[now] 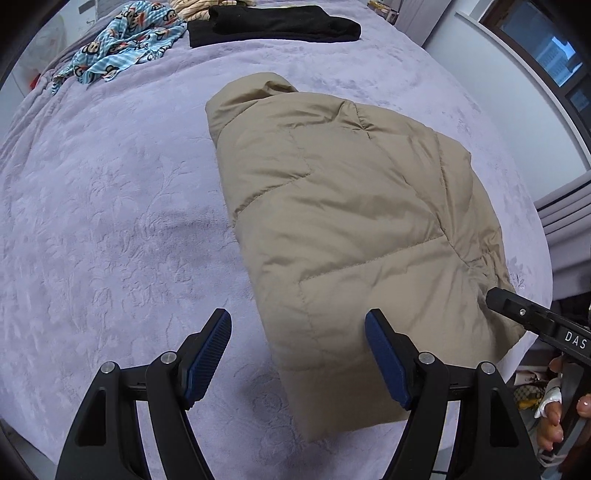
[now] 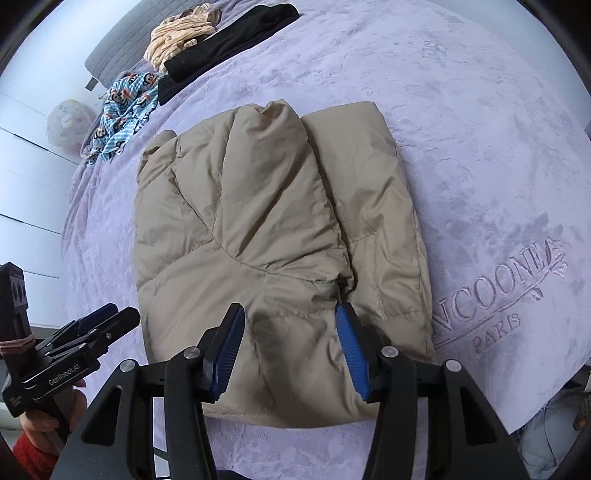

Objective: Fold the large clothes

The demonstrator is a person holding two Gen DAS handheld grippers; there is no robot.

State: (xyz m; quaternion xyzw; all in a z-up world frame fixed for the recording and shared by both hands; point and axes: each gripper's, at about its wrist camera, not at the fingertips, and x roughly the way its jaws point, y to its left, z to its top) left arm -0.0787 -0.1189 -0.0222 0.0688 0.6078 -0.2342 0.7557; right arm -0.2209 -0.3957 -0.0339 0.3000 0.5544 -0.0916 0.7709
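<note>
A beige padded jacket (image 1: pixel 354 221) lies folded into a rough rectangle on the lavender bedspread (image 1: pixel 110 221). My left gripper (image 1: pixel 297 325) hovers open above the jacket's near left corner, its blue pads (image 1: pixel 207 362) well apart and touching nothing. In the right wrist view the jacket (image 2: pixel 266 221) shows a sleeve folded over its middle. My right gripper (image 2: pixel 290 314) stands open over the near hem, the fabric lying below and between its pads (image 2: pixel 351 343) without being pinched. The left gripper (image 2: pixel 120 312) appears at the left edge, held by a hand in a red sleeve.
At the far end of the bed lie black folded clothes (image 1: pixel 273 24), a blue monkey-print garment (image 1: pixel 125 48) and a cream striped one (image 2: pixel 181 37). Embroidered lettering (image 2: pixel 498 295) marks the bedspread on the right. The bed's edge runs close behind both grippers. A window (image 1: pixel 546 40) is at the far right.
</note>
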